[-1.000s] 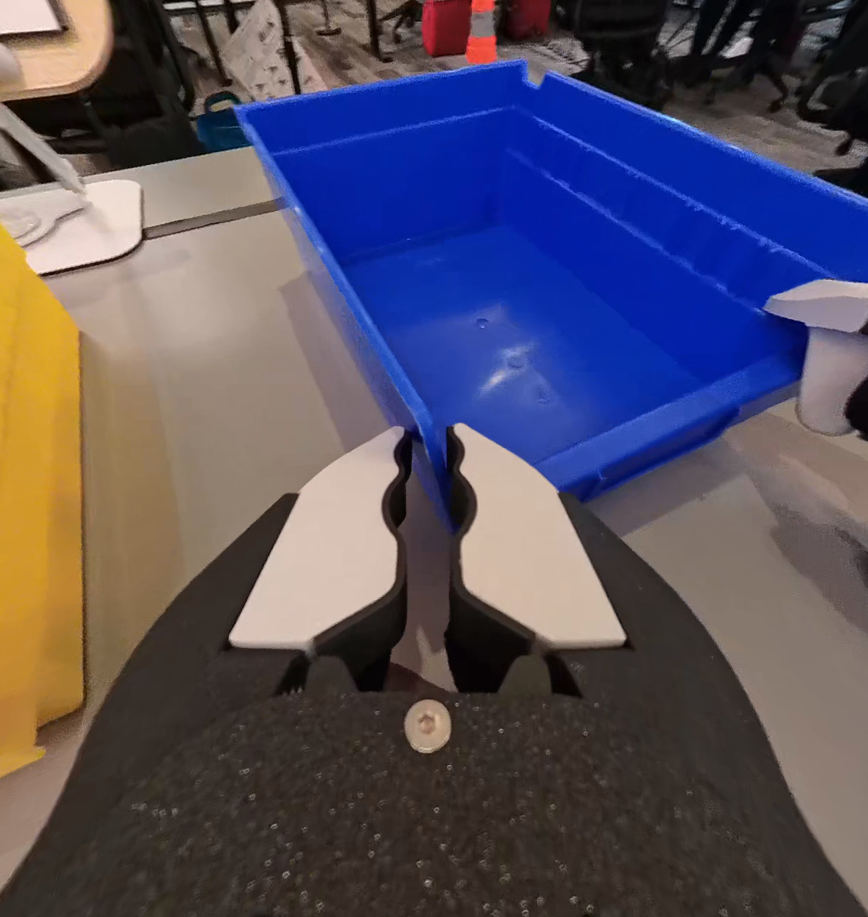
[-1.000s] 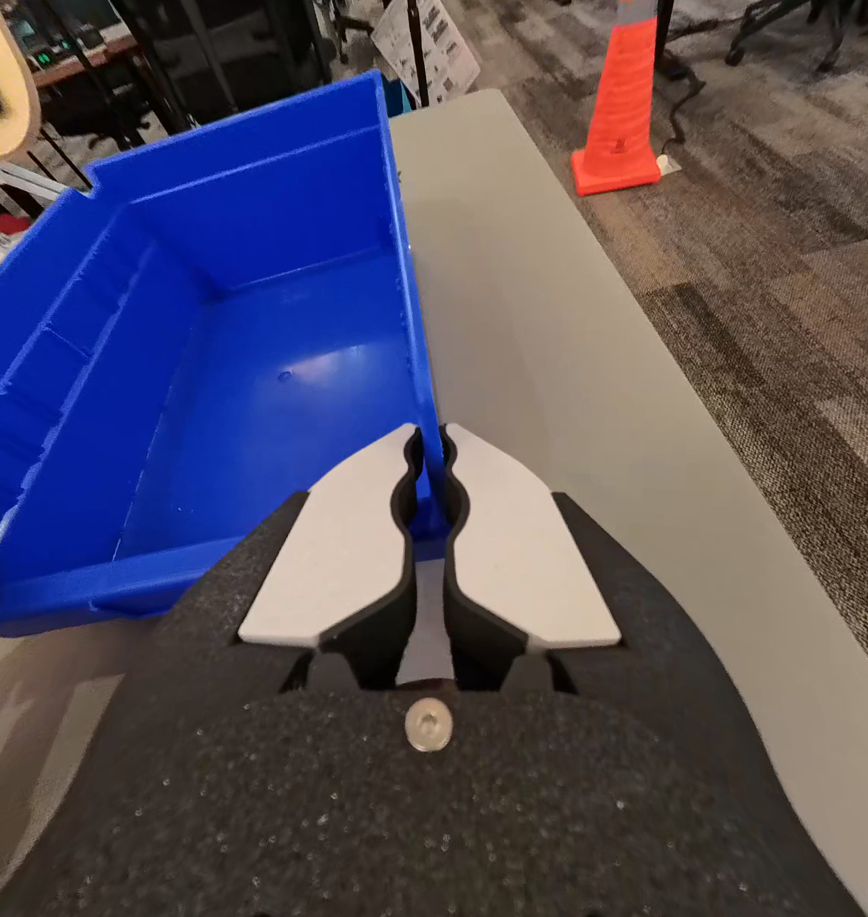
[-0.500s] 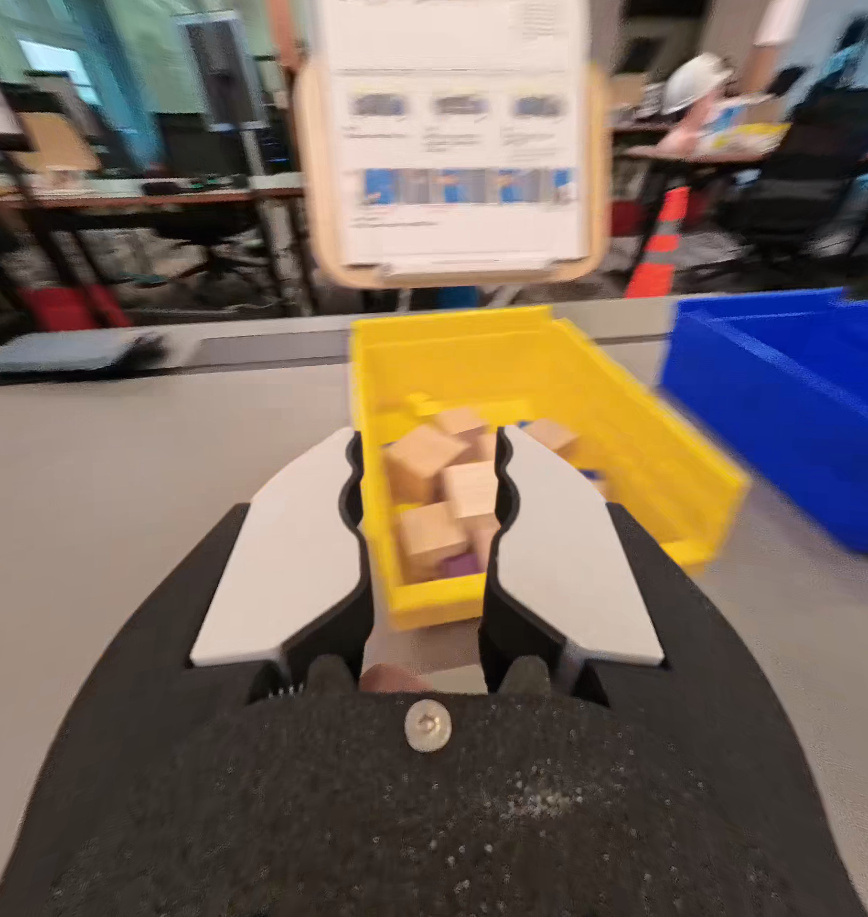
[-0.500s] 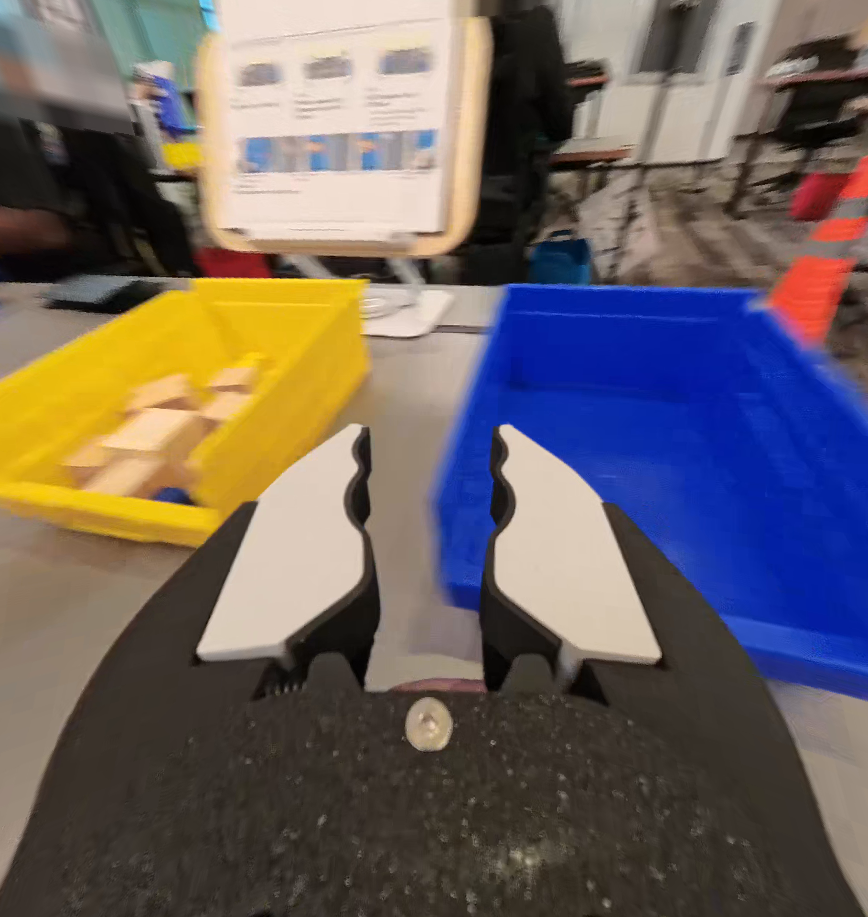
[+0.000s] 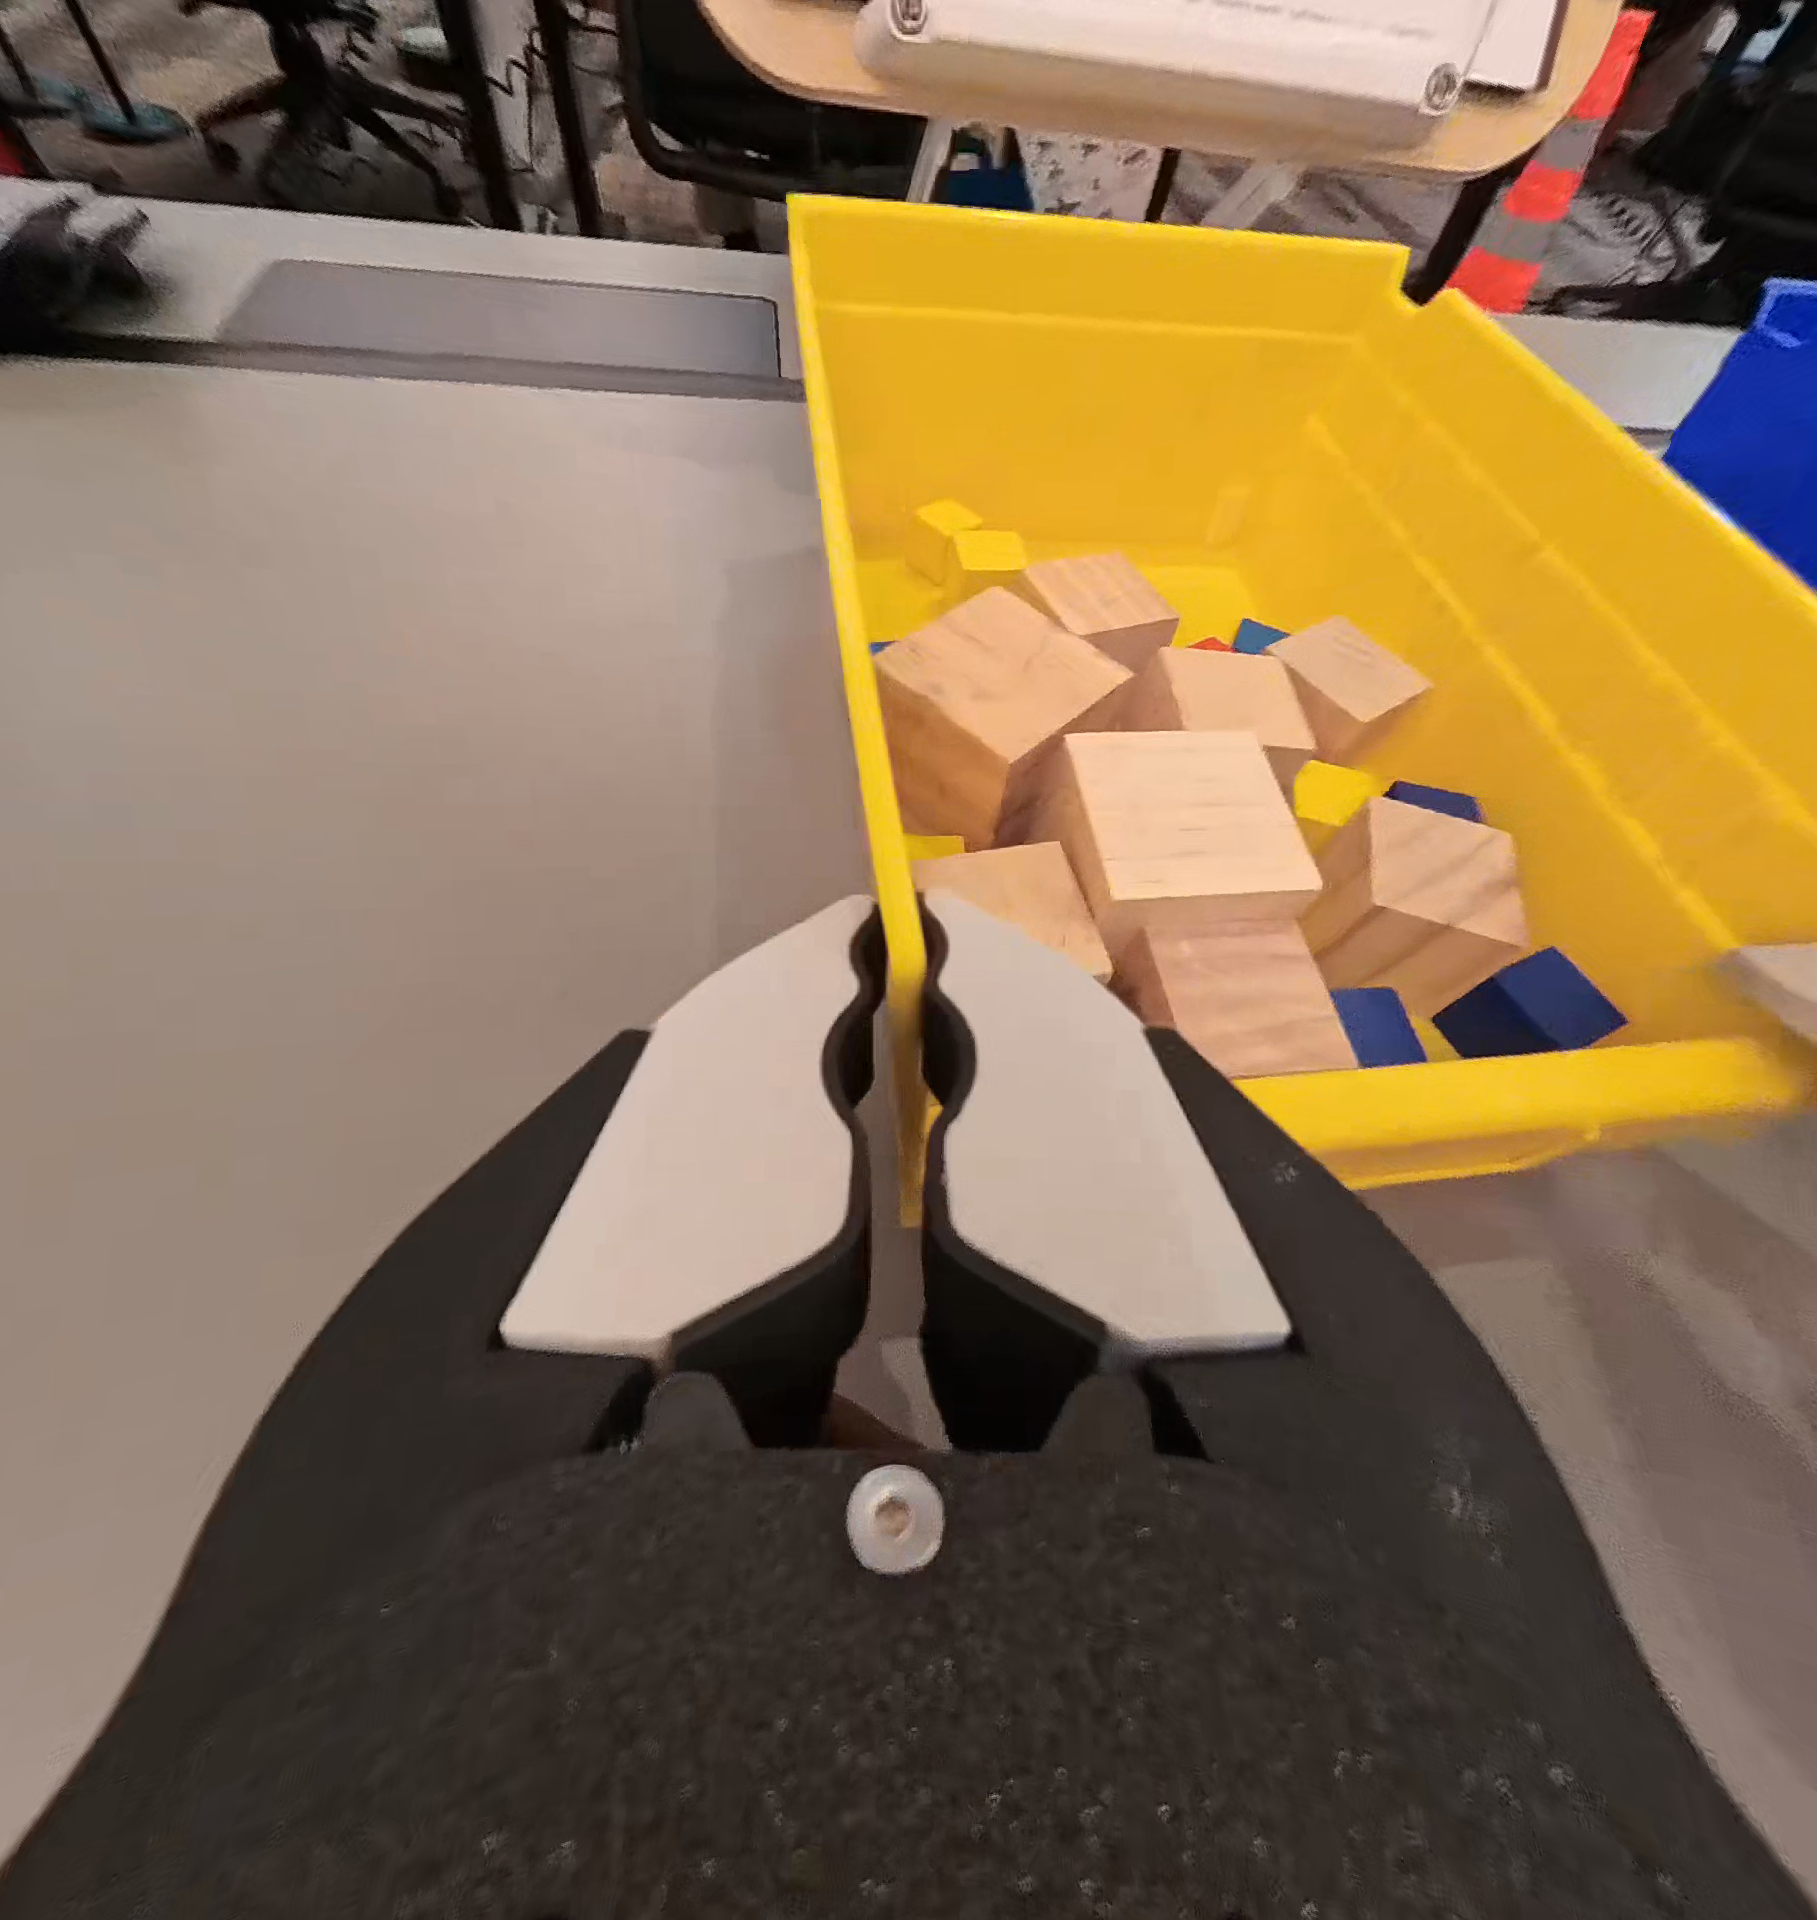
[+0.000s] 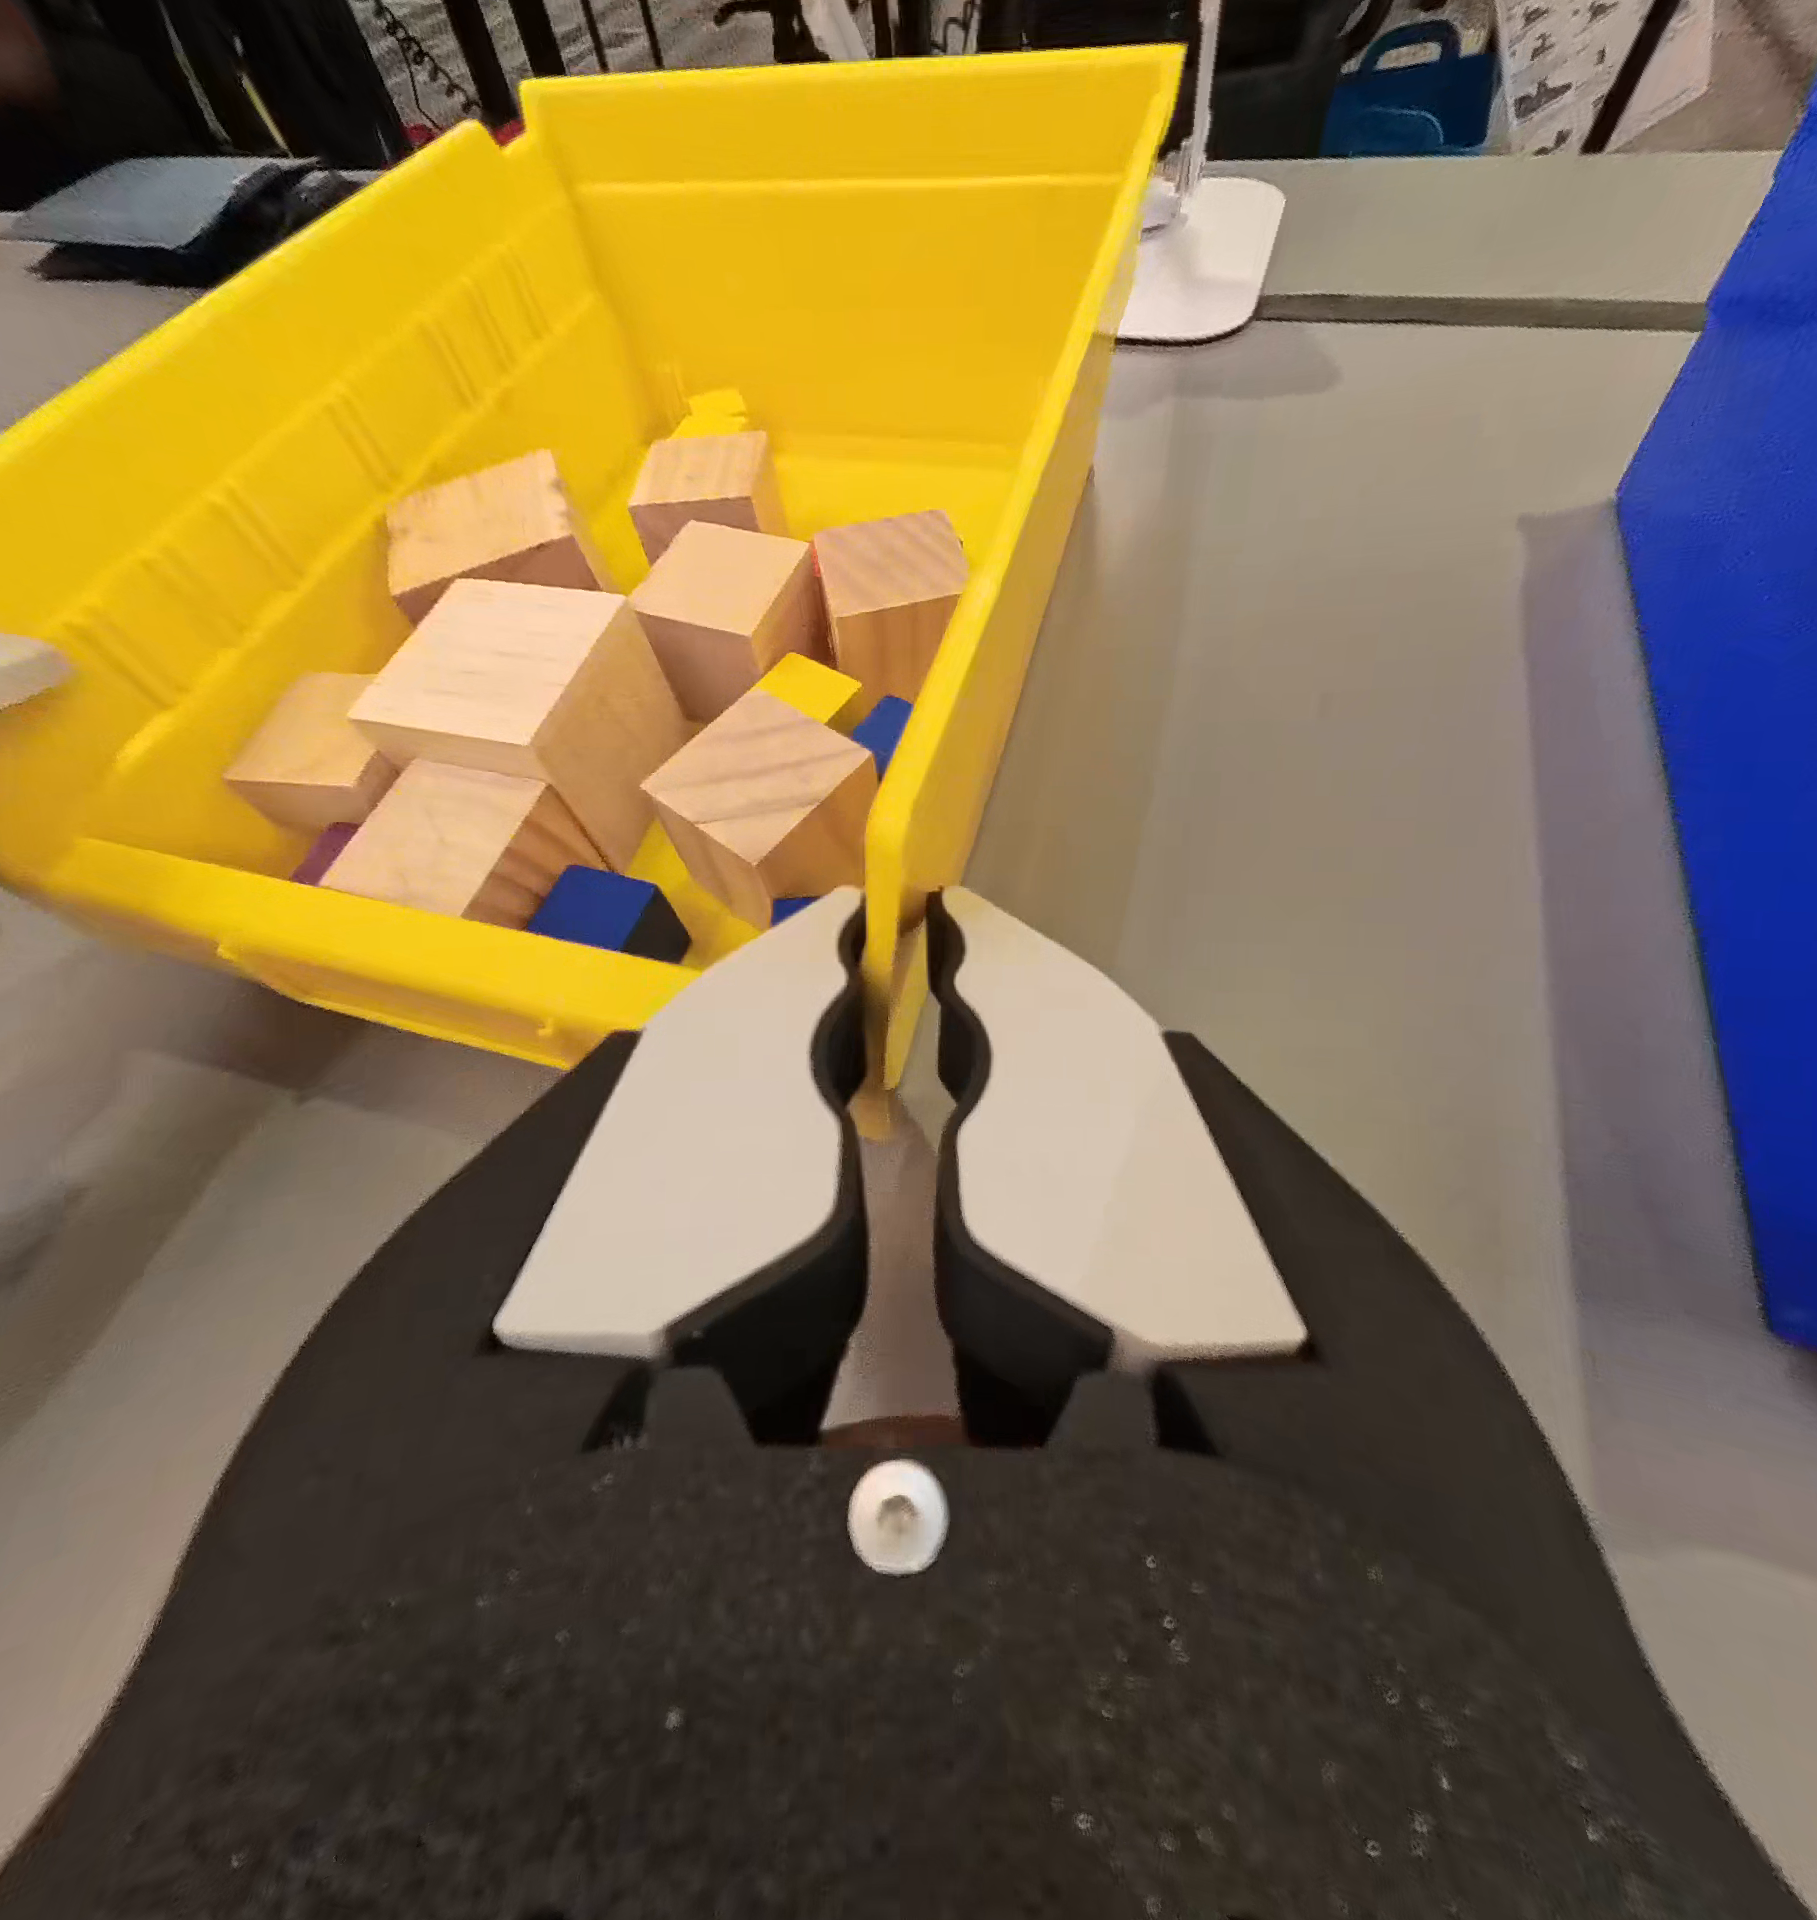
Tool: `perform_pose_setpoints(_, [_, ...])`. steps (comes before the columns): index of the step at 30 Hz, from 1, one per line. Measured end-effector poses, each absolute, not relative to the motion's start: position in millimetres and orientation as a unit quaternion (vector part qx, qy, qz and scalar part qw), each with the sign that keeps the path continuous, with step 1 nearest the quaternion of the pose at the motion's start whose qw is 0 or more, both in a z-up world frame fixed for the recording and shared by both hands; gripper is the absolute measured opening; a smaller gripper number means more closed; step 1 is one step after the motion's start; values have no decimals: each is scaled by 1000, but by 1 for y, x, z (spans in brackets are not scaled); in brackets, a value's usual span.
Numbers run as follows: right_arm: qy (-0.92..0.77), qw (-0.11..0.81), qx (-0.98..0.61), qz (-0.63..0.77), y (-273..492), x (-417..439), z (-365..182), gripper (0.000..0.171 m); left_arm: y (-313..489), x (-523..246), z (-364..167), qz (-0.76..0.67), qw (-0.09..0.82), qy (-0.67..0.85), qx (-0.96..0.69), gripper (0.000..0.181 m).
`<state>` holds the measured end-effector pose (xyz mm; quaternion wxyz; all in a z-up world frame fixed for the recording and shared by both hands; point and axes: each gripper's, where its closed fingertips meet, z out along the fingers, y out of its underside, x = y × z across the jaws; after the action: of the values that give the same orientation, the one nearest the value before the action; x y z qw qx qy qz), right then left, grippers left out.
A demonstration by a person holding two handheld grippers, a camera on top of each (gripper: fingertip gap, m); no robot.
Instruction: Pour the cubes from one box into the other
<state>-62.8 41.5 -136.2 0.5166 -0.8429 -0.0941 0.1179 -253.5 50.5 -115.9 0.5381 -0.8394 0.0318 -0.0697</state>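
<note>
Since the earlier frame both tongs are closing onto the yellow bin (image 5: 1091, 416): left tongs (image 5: 899, 940) gripping its left wall, right tongs (image 6: 899, 925) its right wall. Wooden cubes (image 5: 1184, 821) are lying inside. Grasp step; next, lifting toward the blue bin (image 6: 1777, 831) at 3 o'clock.

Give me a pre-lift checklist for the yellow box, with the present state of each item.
1. Left gripper shut on the yellow box, left wall near the front corner: ok.
2. Right gripper shut on the right wall near the front corner: ok.
3. Cubes all lie inside the box, below its rim: ok.
4. Blue box stands to the right of the yellow one, with bare table between: ok.
5. Blue box empty and ready to receive: cannot tell, its inside is out of view.
6. Grip firm enough for the load: cannot tell.
</note>
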Motion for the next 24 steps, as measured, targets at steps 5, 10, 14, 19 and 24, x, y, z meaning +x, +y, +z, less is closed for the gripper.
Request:
perform_pose_setpoints(5, [-80,551,-829,48,44,-49,-124,3,45,-242,-104,-47,562,58,-824,3])
perform_pose_setpoints(10, [-56,569,-817,77,43,-64,-103,3,39,-256,-87,-49,576,55,-814,4])
perform_pose_setpoints(14, [-66,585,-805,81,35,-101,-94,3,32,-293,-76,-61,587,28,-807,3])
perform_pose_setpoints(19, [-72,601,-790,103,43,-176,-80,4,31,-367,-55,0,621,18,-784,2])
perform_pose_setpoints(24, [-114,595,-788,106,53,-262,-81,4,34,-453,-62,8,622,-32,-783,1])
